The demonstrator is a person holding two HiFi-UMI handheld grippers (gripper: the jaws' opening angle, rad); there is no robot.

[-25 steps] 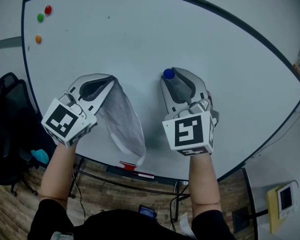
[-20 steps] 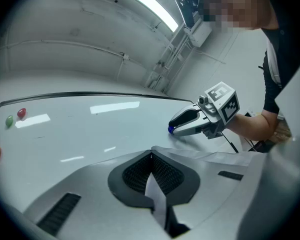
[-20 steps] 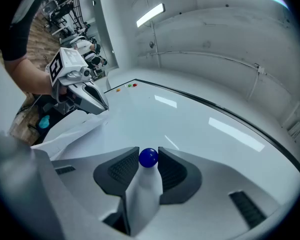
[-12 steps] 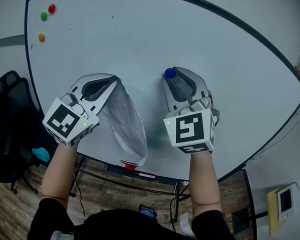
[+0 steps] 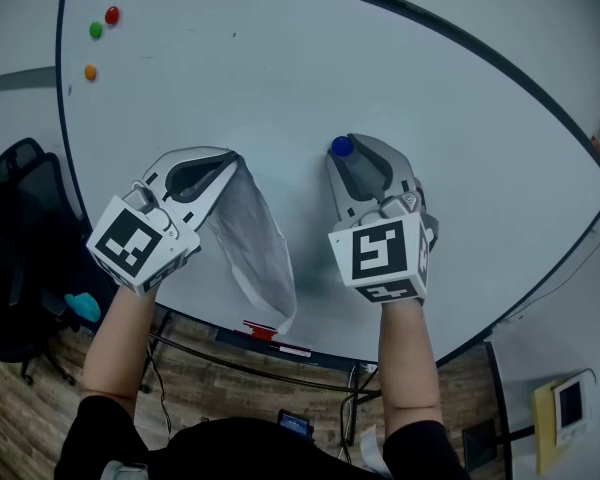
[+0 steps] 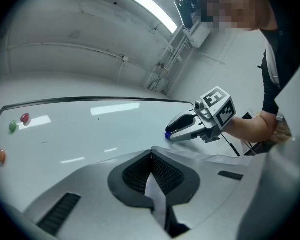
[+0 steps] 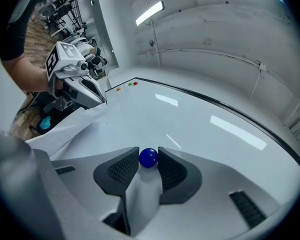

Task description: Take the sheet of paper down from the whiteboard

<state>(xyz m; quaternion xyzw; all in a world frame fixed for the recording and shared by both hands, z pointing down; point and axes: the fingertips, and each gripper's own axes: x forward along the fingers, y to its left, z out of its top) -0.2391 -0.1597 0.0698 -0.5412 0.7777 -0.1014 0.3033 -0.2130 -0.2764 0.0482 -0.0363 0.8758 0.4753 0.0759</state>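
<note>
The sheet of paper (image 5: 255,248) hangs free of the whiteboard (image 5: 280,68), and my left gripper (image 5: 230,160) is shut on its top corner. In the left gripper view the paper (image 6: 157,204) shows as a thin strip pinched between the dark pads. My right gripper (image 5: 342,150) is shut on a small blue round magnet (image 5: 341,146) close to the board. The magnet (image 7: 149,157) sits between that gripper's fingertips in the right gripper view. I cannot tell whether it touches the board. The two grippers are level and a short way apart.
Red (image 5: 111,15), green (image 5: 96,30) and orange (image 5: 90,72) magnets sit at the board's top left corner. A tray with a red marker (image 5: 258,330) runs under the board's lower edge. A black chair (image 5: 15,258) stands at the left.
Both grippers keep their holds in the same places. Only the head view has drifted a little, so the board's corner sits slightly further right.
</note>
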